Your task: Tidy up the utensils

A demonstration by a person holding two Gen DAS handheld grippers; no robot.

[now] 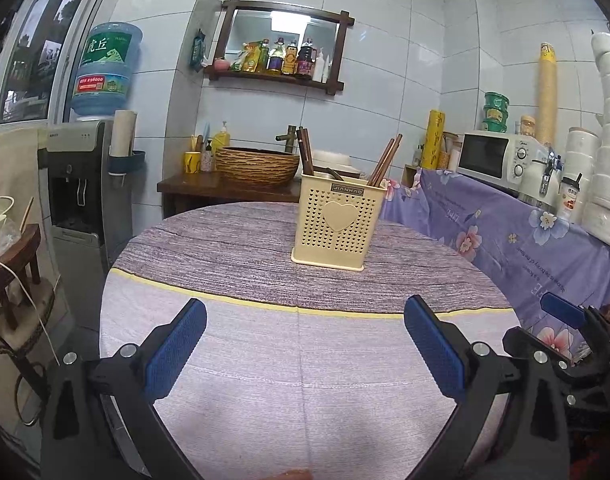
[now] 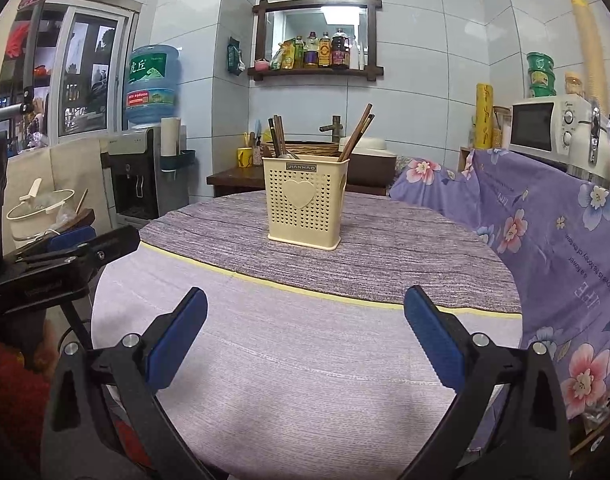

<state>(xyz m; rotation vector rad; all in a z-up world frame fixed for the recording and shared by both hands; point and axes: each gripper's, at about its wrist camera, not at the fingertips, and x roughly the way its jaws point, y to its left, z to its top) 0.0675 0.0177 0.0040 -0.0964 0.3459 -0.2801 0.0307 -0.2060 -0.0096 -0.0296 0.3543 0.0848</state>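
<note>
1. The cream utensil holder [image 1: 337, 224] stands upright on the darker woven band of the round table [image 1: 265, 360], well ahead of both grippers; chopsticks [image 1: 385, 160] lean out of its right side, and more dark handles [image 1: 306, 152] rise at its left.
2. The left gripper [image 1: 305, 344] is released, its blue pads [image 1: 177, 352] spread wide over bare cloth with nothing between them. The right gripper [image 2: 305, 336] is likewise spread and empty, hovering over the pale near half of the table.
3. The holder looks like thin perforated plastic, so I judge it light and easy to tip or slide on the cloth. A pull on one utensil could drag it, so bracing its rim with the other gripper seems wise.
4. The chopsticks appear stiff, slim and smooth (probably slippery between flat pads). The best hold is likely on the upper shaft, where it clears the rim, pinched across its width.
5. What lies inside the holder is mostly hidden behind its wall. A grey metal piece [image 2: 291, 155] shows at the rim, but I cannot tell what kind it is, nor how the interior is divided. No loose utensils show on the table.
</note>
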